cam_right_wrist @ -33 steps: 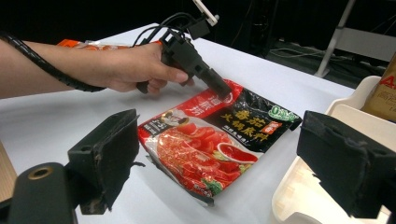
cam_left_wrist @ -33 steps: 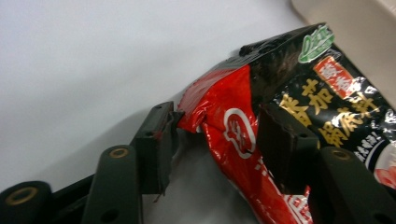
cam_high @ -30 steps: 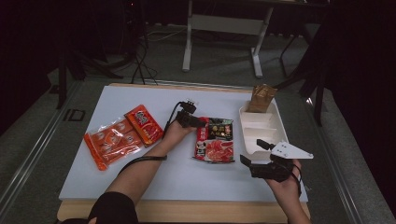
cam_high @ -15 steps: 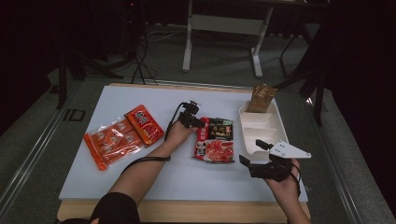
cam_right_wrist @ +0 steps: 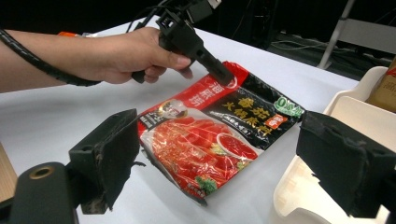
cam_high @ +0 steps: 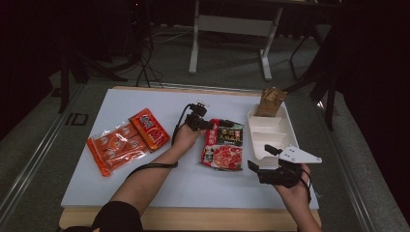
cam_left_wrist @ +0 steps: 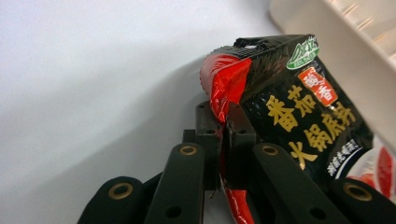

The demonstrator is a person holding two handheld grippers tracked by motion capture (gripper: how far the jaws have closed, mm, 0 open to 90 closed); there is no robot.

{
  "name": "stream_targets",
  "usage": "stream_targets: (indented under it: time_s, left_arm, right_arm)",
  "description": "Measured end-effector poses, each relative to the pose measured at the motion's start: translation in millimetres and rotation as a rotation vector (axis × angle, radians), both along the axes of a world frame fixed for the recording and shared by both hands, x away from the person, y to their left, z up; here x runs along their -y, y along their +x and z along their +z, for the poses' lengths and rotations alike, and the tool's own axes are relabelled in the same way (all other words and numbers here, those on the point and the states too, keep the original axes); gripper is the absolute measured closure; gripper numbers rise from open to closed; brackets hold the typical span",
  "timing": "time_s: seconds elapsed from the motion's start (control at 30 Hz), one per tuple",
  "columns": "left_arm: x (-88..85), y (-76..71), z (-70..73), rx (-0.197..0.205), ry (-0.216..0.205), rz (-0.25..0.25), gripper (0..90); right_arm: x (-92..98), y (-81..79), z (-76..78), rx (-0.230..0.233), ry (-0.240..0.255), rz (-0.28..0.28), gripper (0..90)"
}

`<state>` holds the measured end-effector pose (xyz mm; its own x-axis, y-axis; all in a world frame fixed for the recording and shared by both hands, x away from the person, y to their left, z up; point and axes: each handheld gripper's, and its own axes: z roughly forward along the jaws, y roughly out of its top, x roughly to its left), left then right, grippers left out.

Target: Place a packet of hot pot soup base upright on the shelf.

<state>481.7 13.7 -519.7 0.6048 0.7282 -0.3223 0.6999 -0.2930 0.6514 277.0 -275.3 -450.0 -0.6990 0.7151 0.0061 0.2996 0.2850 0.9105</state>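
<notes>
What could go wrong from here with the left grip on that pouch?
1. The left gripper has just closed on only the top edge of the pouch; the slick film may slip out on lifting.
2. The pouch lies right beside the tray; a swing could knock it or the brown packet standing in its far end.
3. The right gripper hangs open near the pouch's lower end and could snag it.

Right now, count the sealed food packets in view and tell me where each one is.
4: two orange-red packets on the table's left, the red-and-black packet mid-table pinched by the left gripper, a brown pouch in the white tray. None seems hidden.
</notes>
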Motion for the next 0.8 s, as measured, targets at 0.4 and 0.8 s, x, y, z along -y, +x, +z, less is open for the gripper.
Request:
stream_targets:
  time_s: [0.4, 0.8]
  left_arm:
    - [-4.5, -19.5, 30.6, 0.064, -0.082, -0.026, 87.0]
    - [-9.4, -44.0, 55.3, 0.115, -0.139, -0.067, 86.9]
  right_arm:
    - [4.4, -0.6, 4.3, 0.014, 0.032, -0.016, 11.7]
    - [6.9, -1.1, 8.0, 0.026, 0.064, -0.003, 10.6]
